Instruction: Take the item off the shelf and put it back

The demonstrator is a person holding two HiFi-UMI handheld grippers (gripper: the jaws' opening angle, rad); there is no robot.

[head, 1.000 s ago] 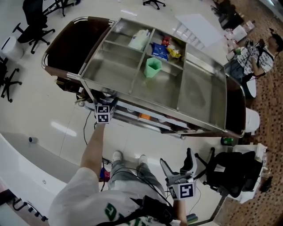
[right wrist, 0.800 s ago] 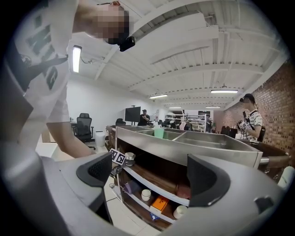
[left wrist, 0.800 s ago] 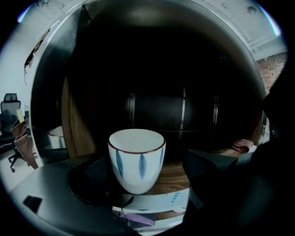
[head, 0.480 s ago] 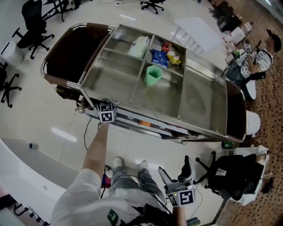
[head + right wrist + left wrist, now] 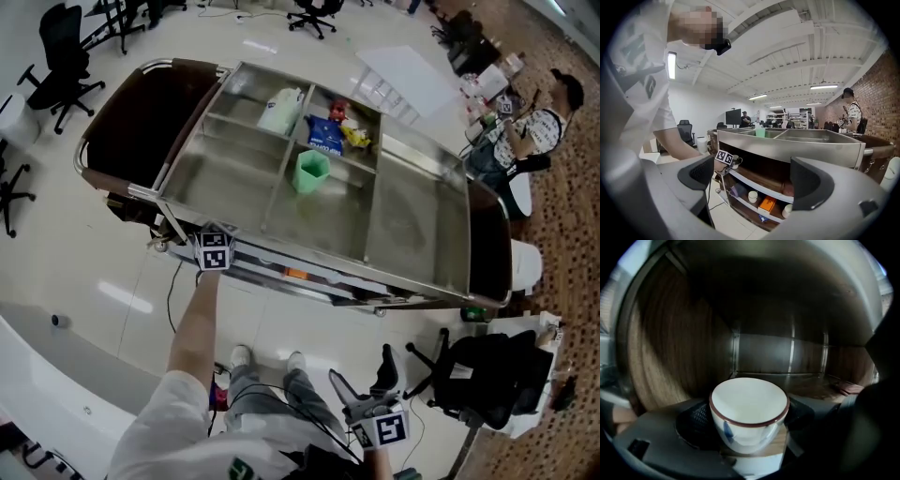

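A white cup (image 5: pixel 749 404) with a brown rim and a blue mark sits between the jaws of my left gripper (image 5: pixel 749 422), which is shut on it inside the cart's dark upper shelf. In the head view only that gripper's marker cube (image 5: pixel 214 251) shows at the cart's front edge; its jaws are hidden under the steel top. The right gripper view shows the same cube (image 5: pixel 724 157) with the cup (image 5: pixel 736 162) at the shelf's left end. My right gripper (image 5: pixel 754 178) is open and holds nothing, low near my legs (image 5: pixel 362 371), away from the cart.
The steel cart top (image 5: pixel 412 220) carries a green cup (image 5: pixel 310 171), a white bag (image 5: pixel 280 111) and a blue packet (image 5: pixel 324 133). The lower shelf holds an orange box (image 5: pixel 767 204) and a white cup (image 5: pixel 752 196). Office chairs (image 5: pixel 62 52) and a seated person (image 5: pixel 530 131) surround the cart.
The head view has drifted, so the cart sits slightly higher and further left. My left arm stays reached in at the shelf. The right gripper shows lower in the view.
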